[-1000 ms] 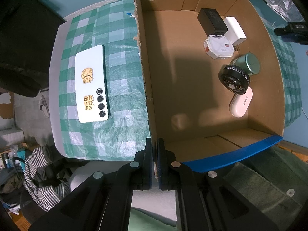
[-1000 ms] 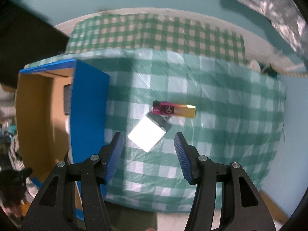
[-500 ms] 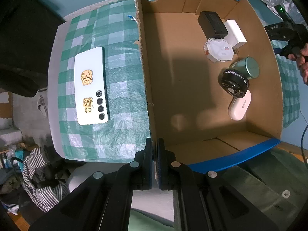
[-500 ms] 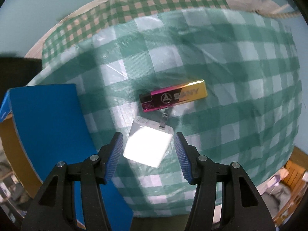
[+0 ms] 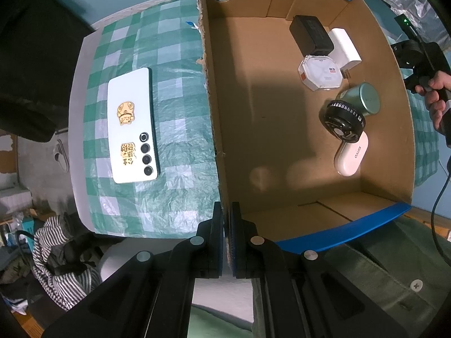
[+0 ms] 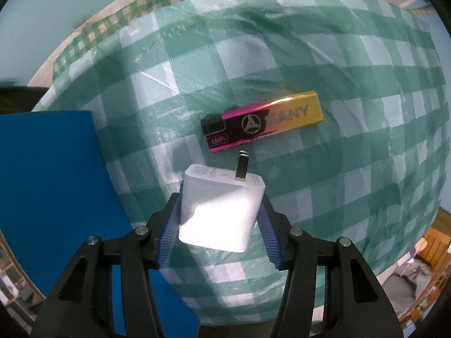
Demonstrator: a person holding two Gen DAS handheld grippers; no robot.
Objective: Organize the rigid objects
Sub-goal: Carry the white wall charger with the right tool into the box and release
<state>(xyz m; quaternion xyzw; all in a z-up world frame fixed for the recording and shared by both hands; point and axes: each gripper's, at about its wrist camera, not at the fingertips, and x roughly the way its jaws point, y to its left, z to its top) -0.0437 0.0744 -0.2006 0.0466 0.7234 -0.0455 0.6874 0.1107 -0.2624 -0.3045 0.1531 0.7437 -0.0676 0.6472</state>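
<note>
Right gripper [image 6: 218,226] closing around the white charger [image 6: 221,211] lying on the checked tablecloth [image 6: 352,169] beside the box's blue wall [image 6: 50,186], pads flanking it, contact uncertain, lighter [image 6: 262,125] just beyond; left gripper [image 5: 227,225] shut, clamping the box [image 5: 282,129] near-corner wall.

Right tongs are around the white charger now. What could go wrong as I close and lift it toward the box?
1. The right tongs are closing on the white charger, which sits skewed between them, so it may twist or slip.
2. Its metal prong points at the nearby iridescent lighter; a twist could knock it.
3. The blue box wall stands close on the left, so the move across may clip it.
</note>
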